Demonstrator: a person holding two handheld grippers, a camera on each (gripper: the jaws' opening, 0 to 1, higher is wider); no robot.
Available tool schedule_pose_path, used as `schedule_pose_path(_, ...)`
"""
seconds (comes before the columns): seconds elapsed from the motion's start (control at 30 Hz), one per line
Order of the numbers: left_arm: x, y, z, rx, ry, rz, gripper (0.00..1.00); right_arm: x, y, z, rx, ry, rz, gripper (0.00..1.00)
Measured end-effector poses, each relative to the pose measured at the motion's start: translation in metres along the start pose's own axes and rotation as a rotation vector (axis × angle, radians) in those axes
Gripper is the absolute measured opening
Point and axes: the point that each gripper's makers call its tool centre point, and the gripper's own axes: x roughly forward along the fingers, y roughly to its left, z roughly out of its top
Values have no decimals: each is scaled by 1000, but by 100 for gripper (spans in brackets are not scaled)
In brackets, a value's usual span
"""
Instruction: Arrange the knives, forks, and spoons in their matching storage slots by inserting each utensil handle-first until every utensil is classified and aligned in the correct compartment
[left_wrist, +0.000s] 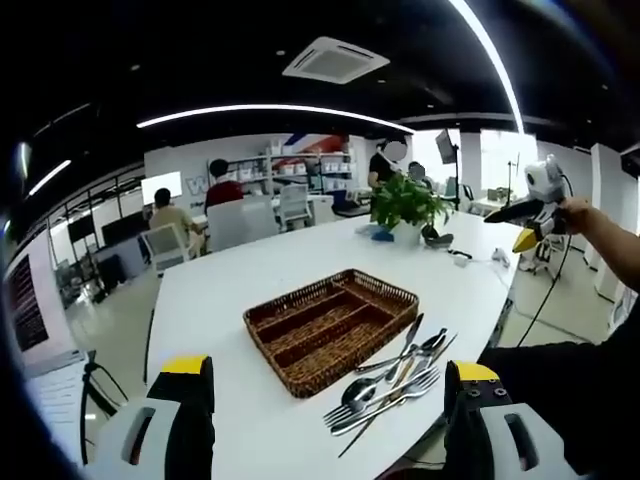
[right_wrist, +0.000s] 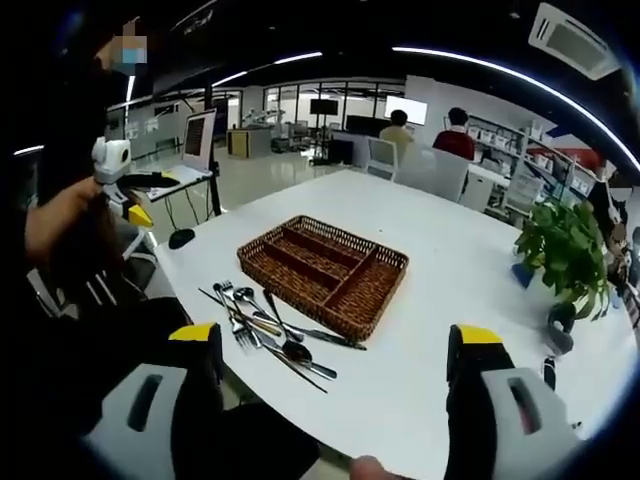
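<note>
A brown wicker tray (left_wrist: 262, 345) (right_wrist: 290, 295) with long divided slots sits on the white table (left_wrist: 230, 290) (right_wrist: 430, 330); its slots look empty. Beside it, near the table edge, lies a loose pile of metal knives, forks and spoons (left_wrist: 395, 380) (right_wrist: 270, 330). My left gripper (left_wrist: 328, 370) hovers short of the tray, jaws wide apart, holding nothing. My right gripper (right_wrist: 335, 335) is likewise open and empty, back from the tray. Each gripper also appears in the other's view, raised in a hand: the right gripper (left_wrist: 530, 215) and the left gripper (right_wrist: 125, 190).
A potted green plant (left_wrist: 405, 205) (right_wrist: 565, 245) and small items stand at the table's far end. Office chairs (left_wrist: 165, 245) and seated people are beyond the table. A laptop on a stand (right_wrist: 195, 140) stands off the table's corner.
</note>
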Motion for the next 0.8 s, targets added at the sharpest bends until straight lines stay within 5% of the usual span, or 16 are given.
schedule_pose_path(0.37, 1, -6, -8, -18, 3, -23, 100, 12, 4, 7, -48, 22, 30, 93)
schedule_pose_path(0.8, 12, -7, 3, 15, -16, -38, 100, 31, 10, 5, -98, 59, 81, 96)
